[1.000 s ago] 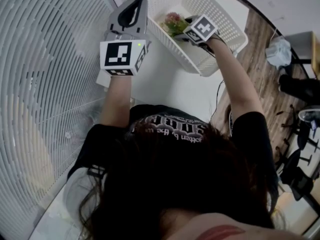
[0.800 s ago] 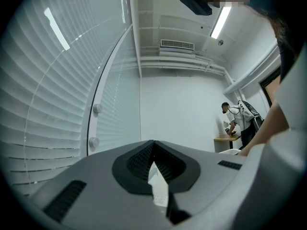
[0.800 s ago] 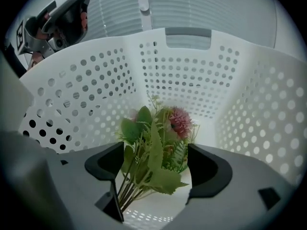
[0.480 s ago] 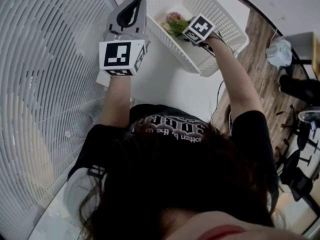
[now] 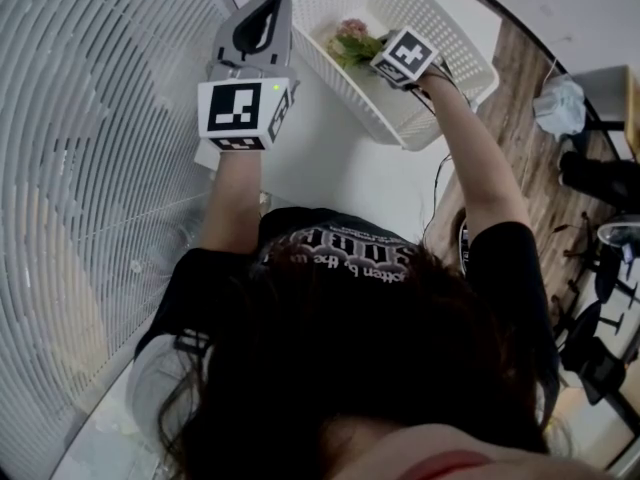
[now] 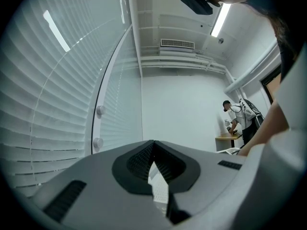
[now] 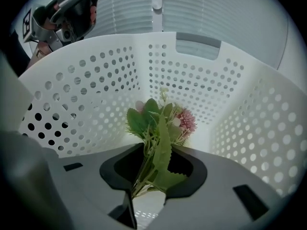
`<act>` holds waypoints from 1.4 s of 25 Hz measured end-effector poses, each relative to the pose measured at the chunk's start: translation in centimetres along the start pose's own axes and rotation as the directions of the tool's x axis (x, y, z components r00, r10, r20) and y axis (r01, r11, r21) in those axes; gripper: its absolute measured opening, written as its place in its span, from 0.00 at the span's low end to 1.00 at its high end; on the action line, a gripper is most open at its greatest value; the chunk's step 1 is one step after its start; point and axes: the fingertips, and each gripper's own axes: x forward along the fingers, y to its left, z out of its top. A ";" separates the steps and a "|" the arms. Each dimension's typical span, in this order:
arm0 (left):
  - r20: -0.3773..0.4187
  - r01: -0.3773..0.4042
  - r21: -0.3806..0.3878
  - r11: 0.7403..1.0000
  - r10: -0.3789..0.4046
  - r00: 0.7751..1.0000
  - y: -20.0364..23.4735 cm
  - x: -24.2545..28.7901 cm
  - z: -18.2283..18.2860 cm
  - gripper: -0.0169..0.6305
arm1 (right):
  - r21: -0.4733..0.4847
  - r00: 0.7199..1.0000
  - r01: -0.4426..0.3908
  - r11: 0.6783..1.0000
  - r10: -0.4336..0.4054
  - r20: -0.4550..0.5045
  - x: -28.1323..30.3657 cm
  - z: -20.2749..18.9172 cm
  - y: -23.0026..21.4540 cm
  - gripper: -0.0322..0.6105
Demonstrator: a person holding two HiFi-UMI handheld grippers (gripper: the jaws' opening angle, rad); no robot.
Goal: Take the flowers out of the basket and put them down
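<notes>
Two grippers are in my hands. My right gripper (image 7: 158,157) reaches down into the basket (image 7: 91,90) from its near side. Its jaws have just been closing, and they grasp the flowers (image 7: 160,121) low on the stems. One dark pad lies against the stalks, the other against a long toothed leaf. The flowers are inside the basket, their heads pointing toward its far wall, the one with a handle slot (image 7: 199,44). The bunch has broad green leaves, a pink bloom on its right and a paler bud on its left. Whether it touches the basket's floor I cannot tell. In the head view it sits nearer the basket's left wall than its right.

My left gripper (image 6: 153,145) is outside the basket, just beside its left wall and above the rim, apart from it. Its jaws are clenched tip to tip with nothing between them. Through the slit below the tips a strip of the basket's perforated plastic shows.

The basket is white, punched all over with round holes, and stands on a white counter (image 5: 330,168). Blinds (image 5: 90,168) run along the basket's left side and behind it. Wood floor (image 5: 522,98) shows to the basket's right. Well away from the basket, a person (image 6: 236,121) bends over a small desk (image 6: 225,138).
</notes>
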 end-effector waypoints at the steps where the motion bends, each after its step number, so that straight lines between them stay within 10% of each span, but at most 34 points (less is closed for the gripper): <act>1: -0.001 0.000 0.001 1.000 0.000 1.000 0.0 0.0 0.0 0.03 | -0.004 1.000 0.002 1.000 -0.002 0.010 -0.2 0.2 0.0 0.28; 35: 0.019 -0.035 0.028 0.999 0.034 0.999 -0.2 -3.2 1.4 0.03 | 0.014 0.926 0.099 0.995 -0.097 0.366 -11.2 9.8 0.1 0.21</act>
